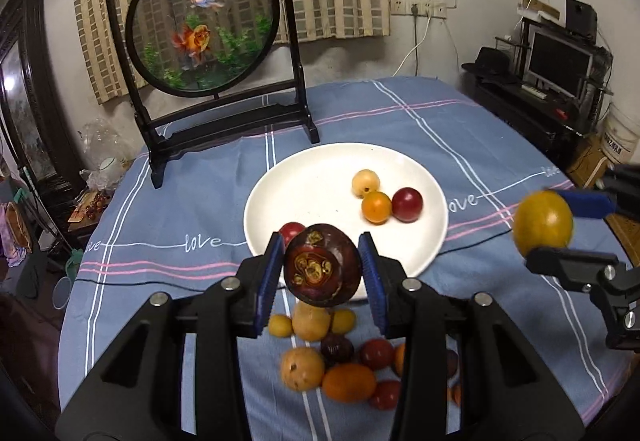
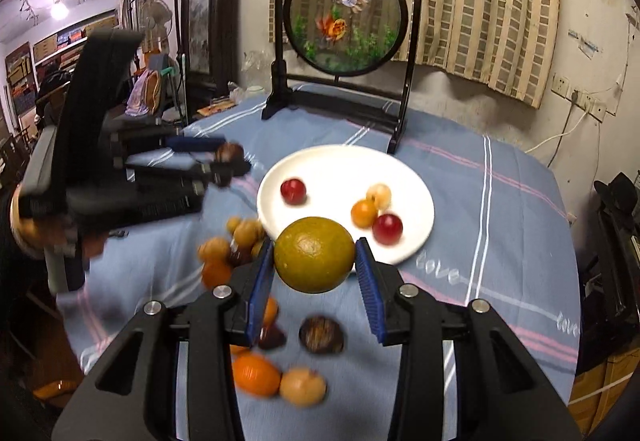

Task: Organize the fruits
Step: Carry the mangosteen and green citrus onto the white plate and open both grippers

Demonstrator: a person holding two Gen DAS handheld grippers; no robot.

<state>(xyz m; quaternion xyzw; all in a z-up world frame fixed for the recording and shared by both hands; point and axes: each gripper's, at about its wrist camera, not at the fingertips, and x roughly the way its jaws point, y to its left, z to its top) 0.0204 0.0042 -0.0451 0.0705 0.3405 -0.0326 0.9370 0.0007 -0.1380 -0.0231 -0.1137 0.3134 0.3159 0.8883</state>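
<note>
**Both grippers loaded above the plate: crowding and roll-off risks**

Currently the left gripper (image 1: 322,268) has its jaws closed about halfway on a dark purple mangosteen (image 1: 322,266), held above the near rim of the white plate (image 1: 304,177). The right gripper (image 2: 314,256) clamps a yellow-green orange (image 2: 314,254) at its widest, also over the near rim.

- 4 small fruits already on the plate: a red one (image 2: 293,191) alone, plus a pale, an orange and a red one clustered.
- Loose fruit pile (image 1: 332,361) on the blue checked tablecloth (image 1: 180,201), below both grippers.

Risks, as I judge them:
- 2 grippers converging on 1 plate; fingers could clash.
- Round fruit released near the rim may roll off into the pile.
- A drop onto the cluster could knock small fruits outward.
- Hard squeeze could bruise the mangosteen.
</note>
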